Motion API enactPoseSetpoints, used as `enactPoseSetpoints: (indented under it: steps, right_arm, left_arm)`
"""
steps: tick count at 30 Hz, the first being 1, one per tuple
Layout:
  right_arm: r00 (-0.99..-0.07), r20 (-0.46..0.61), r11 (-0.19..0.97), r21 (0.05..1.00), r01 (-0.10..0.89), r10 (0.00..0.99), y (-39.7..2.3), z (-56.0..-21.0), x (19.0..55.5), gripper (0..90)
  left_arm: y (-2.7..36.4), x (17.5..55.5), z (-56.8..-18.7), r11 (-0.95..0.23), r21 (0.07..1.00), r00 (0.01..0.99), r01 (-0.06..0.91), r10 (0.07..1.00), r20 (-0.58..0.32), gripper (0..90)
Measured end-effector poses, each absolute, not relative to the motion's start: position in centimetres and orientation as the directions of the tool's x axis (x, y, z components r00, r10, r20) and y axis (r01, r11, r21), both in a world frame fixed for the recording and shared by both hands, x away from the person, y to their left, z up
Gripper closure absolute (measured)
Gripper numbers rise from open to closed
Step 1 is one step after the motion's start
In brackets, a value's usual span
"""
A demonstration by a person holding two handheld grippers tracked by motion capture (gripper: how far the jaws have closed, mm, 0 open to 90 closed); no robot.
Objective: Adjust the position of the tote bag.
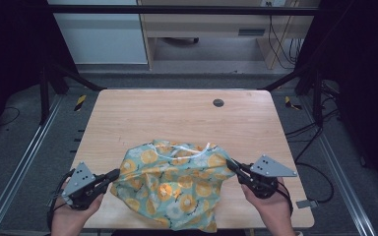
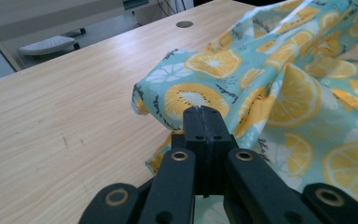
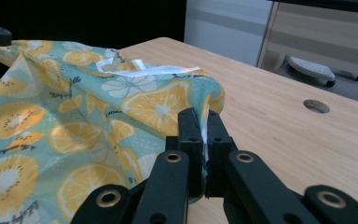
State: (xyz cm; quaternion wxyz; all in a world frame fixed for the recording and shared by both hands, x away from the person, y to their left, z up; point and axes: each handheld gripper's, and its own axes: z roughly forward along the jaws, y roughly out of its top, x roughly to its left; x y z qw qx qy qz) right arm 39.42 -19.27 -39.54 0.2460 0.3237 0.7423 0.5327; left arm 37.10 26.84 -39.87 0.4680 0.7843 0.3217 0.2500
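The left claw point(image 1: 112, 175) is clamped tight on the left edge of the teal cloth with the orange-slice print point(image 1: 172, 184), and the right claw point(image 1: 232, 166) is pinched on its right edge, a sliver of fabric showing between the jaws. The cloth lies bunched between the two claws on the wooden table point(image 1: 177, 115), its near hem hanging over the table edge. A white strap point(image 1: 189, 148) lies along its far side. Well beyond both claws, a round grommet hole point(image 1: 218, 103) sits in the tabletop.
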Motion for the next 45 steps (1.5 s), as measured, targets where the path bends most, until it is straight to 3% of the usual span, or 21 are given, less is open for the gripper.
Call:
enactPoseSetpoints:
  steps: [26, 38, 45]
  right_arm:
    - [-0.708, 0.031, 0.177, 0.960, 0.218, 0.706, -21.2, -41.8, 35.8, 88.8]
    - [-0.769, 0.070, 0.232, 0.932, 0.277, 0.635, -21.2, -44.1, 35.5, 88.8]
    - [-0.783, 0.049, 0.338, 0.884, 0.323, 0.620, -20.6, -45.3, 36.3, 88.7]
  left_arm:
    - [26.6, 33.7, -42.0, -0.346, 0.895, 0.745, 0.283, 0.666, 0.022, 90.0]
    - [24.9, 34.1, -44.3, -0.479, 0.821, 0.804, 0.310, 0.593, 0.042, 90.0]
    - [23.9, 34.9, -45.4, -0.565, 0.763, 0.815, 0.315, 0.573, 0.088, 90.0]
